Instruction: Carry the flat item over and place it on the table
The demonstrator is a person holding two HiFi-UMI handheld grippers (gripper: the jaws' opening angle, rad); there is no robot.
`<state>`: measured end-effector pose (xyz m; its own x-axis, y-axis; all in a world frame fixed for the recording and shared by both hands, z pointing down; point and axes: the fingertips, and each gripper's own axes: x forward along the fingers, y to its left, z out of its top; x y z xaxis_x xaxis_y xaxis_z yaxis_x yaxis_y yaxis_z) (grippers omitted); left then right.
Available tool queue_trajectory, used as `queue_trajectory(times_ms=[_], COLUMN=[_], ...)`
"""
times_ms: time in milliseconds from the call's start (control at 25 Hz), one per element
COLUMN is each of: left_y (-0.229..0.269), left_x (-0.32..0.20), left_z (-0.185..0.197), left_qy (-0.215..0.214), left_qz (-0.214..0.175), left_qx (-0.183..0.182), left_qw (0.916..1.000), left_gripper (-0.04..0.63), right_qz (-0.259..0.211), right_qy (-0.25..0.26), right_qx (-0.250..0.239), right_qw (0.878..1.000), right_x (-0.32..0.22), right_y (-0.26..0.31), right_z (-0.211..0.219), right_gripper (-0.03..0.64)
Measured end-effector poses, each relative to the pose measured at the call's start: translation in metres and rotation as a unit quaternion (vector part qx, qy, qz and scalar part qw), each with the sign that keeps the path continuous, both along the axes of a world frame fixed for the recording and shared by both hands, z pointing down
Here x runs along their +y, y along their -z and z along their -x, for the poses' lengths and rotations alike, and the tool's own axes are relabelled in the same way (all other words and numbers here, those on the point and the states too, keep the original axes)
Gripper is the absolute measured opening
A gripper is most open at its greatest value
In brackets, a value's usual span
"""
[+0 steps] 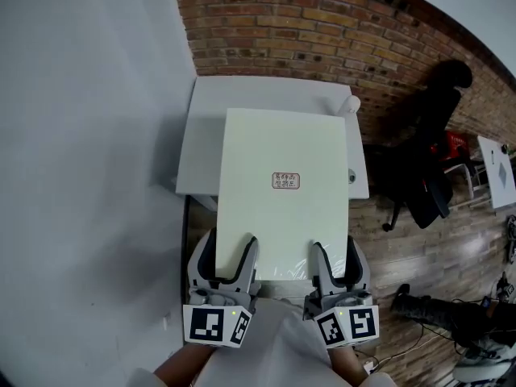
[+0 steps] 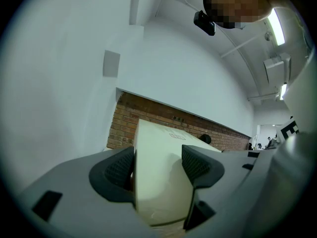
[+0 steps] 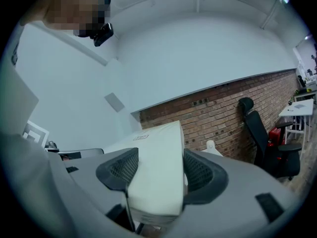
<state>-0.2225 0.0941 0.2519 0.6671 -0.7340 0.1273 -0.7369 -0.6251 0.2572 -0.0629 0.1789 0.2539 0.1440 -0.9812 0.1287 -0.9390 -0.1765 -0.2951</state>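
Right now we hold the flat item (image 1: pixel 282 192), a pale cream slab-like box with a small red-framed label (image 1: pixel 285 181) on its broad face, above the white table (image 1: pixel 201 135). From the head view it overlaps most of the table's top, and its near edge juts past the table's near edge toward us. We cannot tell whether its underside touches the table.

Our left gripper (image 1: pixel 228 250) is clamped on the item at the table's near left corner. The left gripper view shows the box wedged between two dark ribbed pads (image 2: pixel 118 171), both pressed against it. Our right gripper (image 1: pixel 336 255) grasps the same end of the item by the table's near right corner, its pads (image 3: pixel 199 171) likewise tight on the box's thickness.

A small white knob-like thing (image 1: pixel 350 103) stands at the table's far right corner, just beside the item's far corner. Beyond the table's far edge runs a brick wall (image 1: pixel 322 22). A black office chair (image 1: pixel 431 160) stands on the wooden floor (image 1: pixel 395 256) well to the right of the table, and a plain white wall (image 1: pixel 81 135) flanks the table's left side.
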Motion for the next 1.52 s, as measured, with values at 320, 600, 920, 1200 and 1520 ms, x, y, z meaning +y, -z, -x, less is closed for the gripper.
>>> queue_trajectory(times_ms=[320, 600, 920, 1200, 1520], left_y=[-0.001, -0.009, -0.026, -0.035, -0.055], left_x=[-0.071, -0.092, -0.127, -0.183, -0.235], left_z=[0.010, 0.015, -0.017, -0.078, -0.159], left_qy=[-0.004, 0.001, 0.019, 0.034, 0.054], left_qz=[0.009, 0.023, 0.032, 0.045, 0.052], left_qx=[0.010, 0.022, 0.012, -0.013, -0.039], left_qw=[0.9999, 0.9995, 0.9992, 0.9983, 0.9964], left_gripper=[0.313, 0.311, 0.311, 0.311, 0.311], right_qz=[0.008, 0.020, 0.027, 0.039, 0.050], right_qy=[0.000, 0.003, 0.018, 0.032, 0.044], right_qx=[0.007, 0.019, 0.015, -0.009, -0.029], right_qw=[1.000, 1.000, 0.999, 0.999, 0.997], right_x=[-0.071, -0.093, -0.135, -0.195, -0.251], right_y=[0.003, 0.001, -0.018, -0.033, -0.059], right_z=[0.009, 0.014, -0.022, -0.085, -0.167], right_gripper=[0.298, 0.298, 0.298, 0.298, 0.298])
